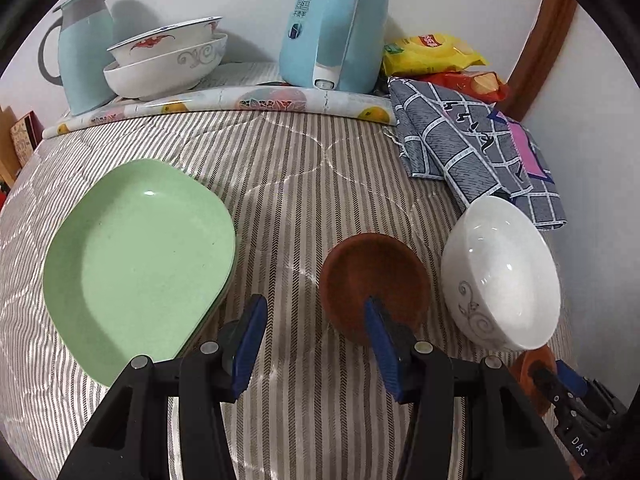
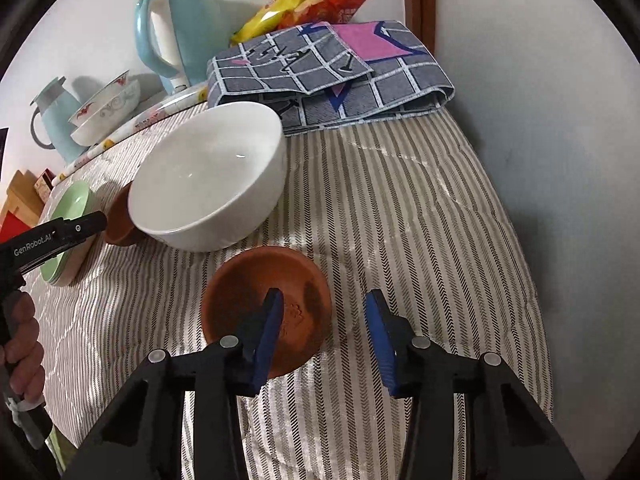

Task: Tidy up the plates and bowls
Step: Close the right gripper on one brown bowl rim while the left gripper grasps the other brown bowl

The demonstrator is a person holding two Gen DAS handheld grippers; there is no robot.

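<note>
Left wrist view: left gripper [image 1: 316, 344] jaws parted, nothing between the pads; its right pad overlaps the near rim of a brown bowl [image 1: 374, 280], contact not resolvable. That bowl stands on the striped cloth-covered surface [image 1: 288, 184], between a stack of green plates [image 1: 136, 264] on the left and a white bowl with grey scroll pattern [image 1: 500, 276] on the right. Far edge of surface: two nested patterned bowls [image 1: 164, 60] beside a pale blue thermos jug [image 1: 82, 52], a blue electric kettle [image 1: 336, 24], snack bags [image 1: 432, 54], and a folded grey checked cloth [image 1: 472, 148]. Right wrist view: right gripper [image 2: 324, 340] jaws partly open, no earlier frame to compare; its left pad sits over the inside of a second brown bowl [image 2: 266, 300] while the right pad is outside the rim, over the cloth. Pads not seen pressing on the rim. White bowl just behind this one, tilted; a hand [image 2: 22, 344] holds the left gripper at the left edge.
</note>
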